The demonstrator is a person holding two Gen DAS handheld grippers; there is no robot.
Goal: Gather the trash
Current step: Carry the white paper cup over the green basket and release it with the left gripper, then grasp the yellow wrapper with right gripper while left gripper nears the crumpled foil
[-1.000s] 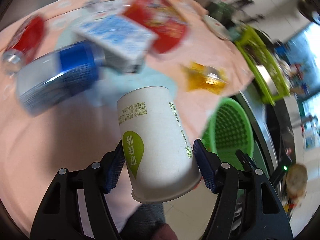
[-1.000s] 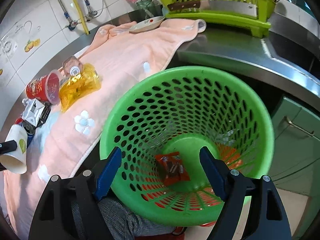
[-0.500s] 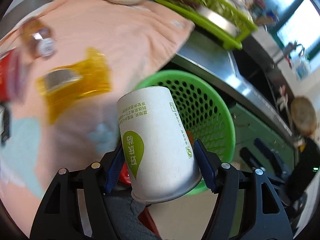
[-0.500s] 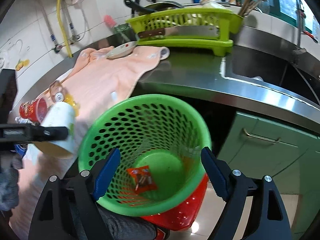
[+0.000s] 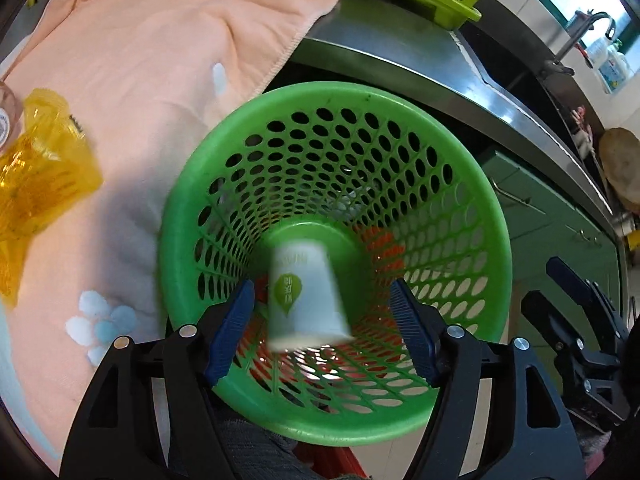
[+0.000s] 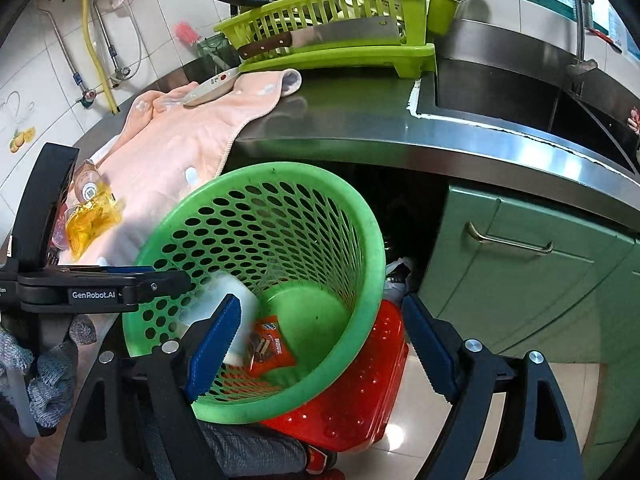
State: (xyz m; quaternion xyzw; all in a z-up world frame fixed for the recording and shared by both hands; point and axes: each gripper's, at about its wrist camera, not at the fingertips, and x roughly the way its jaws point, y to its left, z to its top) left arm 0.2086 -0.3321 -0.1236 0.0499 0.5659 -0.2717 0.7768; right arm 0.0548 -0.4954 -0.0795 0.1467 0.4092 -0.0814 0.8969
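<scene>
A white paper cup (image 5: 304,292) with a green leaf mark is blurred inside the green perforated basket (image 5: 472,184), free of my fingers. My left gripper (image 5: 326,332) is open above the basket's mouth. In the right wrist view the cup (image 6: 236,300) lies in the basket (image 6: 360,216) beside an orange snack wrapper (image 6: 268,344). My right gripper (image 6: 320,348) is open and empty by the basket's near rim. A yellow plastic wrapper (image 5: 36,176) lies on the pink towel (image 5: 160,64).
A steel counter (image 6: 400,136) with a sink (image 6: 520,92) runs behind. A green dish rack (image 6: 332,36) holds a cleaver. A small plate (image 6: 208,88) rests on the towel. A red basket (image 6: 360,392) sits under the green one. Green cabinet doors (image 6: 520,272) are to the right.
My left gripper has swung from the towel to above the basket, opened and let go of the paper cup, which has dropped into the basket. My right gripper stays open.
</scene>
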